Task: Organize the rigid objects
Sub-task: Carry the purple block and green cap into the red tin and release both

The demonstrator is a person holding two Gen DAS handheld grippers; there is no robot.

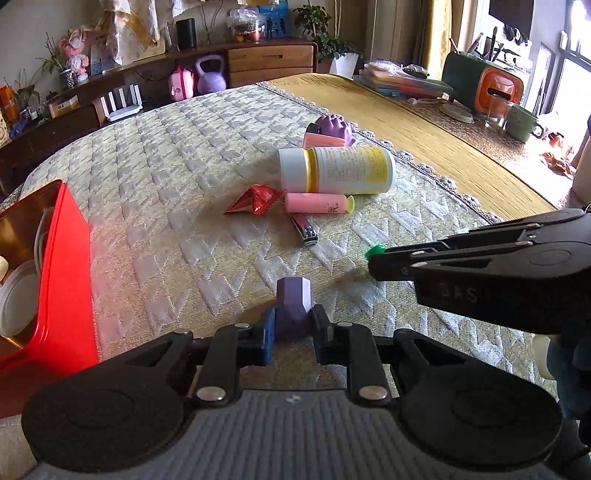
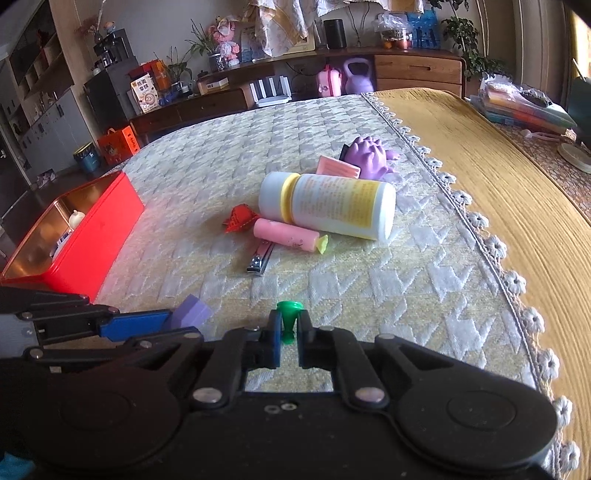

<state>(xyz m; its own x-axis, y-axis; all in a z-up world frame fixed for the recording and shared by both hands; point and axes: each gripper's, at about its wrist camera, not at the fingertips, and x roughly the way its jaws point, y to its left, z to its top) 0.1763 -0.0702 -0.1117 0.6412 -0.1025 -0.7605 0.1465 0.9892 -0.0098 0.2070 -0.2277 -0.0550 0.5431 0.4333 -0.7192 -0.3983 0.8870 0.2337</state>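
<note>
Gripping purple block [image 1: 292,306], green peg [image 2: 288,317]

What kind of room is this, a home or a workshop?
Most likely a home living or dining room. A table wears a quilted cloth with lace trim, a wooden sideboard along the wall carries potted plants and a toy figure, and a purple kettlebell sits beneath it.
</note>
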